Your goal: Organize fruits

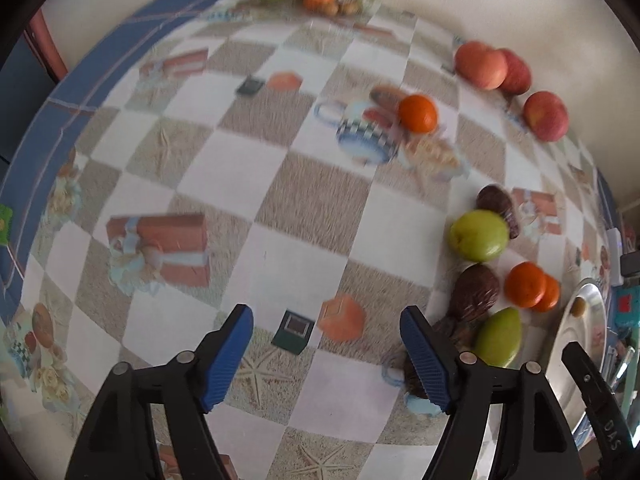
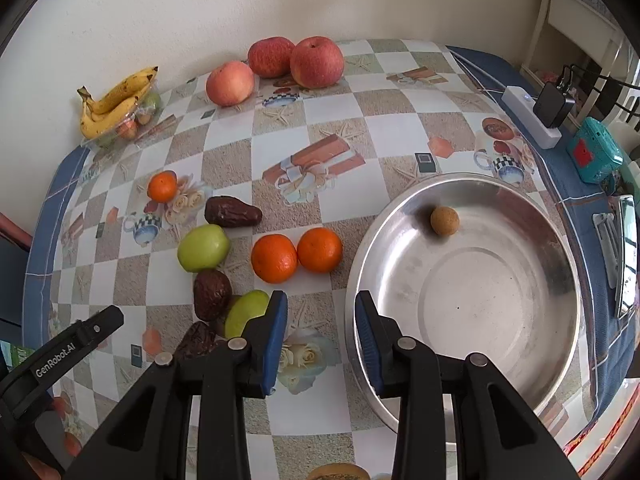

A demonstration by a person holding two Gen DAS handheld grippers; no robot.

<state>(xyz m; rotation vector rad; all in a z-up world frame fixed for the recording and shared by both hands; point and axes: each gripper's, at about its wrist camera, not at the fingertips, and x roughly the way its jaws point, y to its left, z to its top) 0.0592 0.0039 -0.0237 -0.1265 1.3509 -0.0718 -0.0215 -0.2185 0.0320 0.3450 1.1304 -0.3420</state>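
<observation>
Both blue-padded grippers, left (image 1: 326, 354) and right (image 2: 321, 336), hung apart and empty over the checked tablecloth (image 2: 340, 128), loose fruits like two oranges (image 2: 297, 255) lying beside the round steel bowl (image 2: 568, 280).

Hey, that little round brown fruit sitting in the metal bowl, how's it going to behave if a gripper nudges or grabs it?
The small brown fruit looks nearly spherical, so it will probably roll across the smooth metal bowl when nudged. Being small, it is likely light. Its matte skin may grip fairly well.
</observation>
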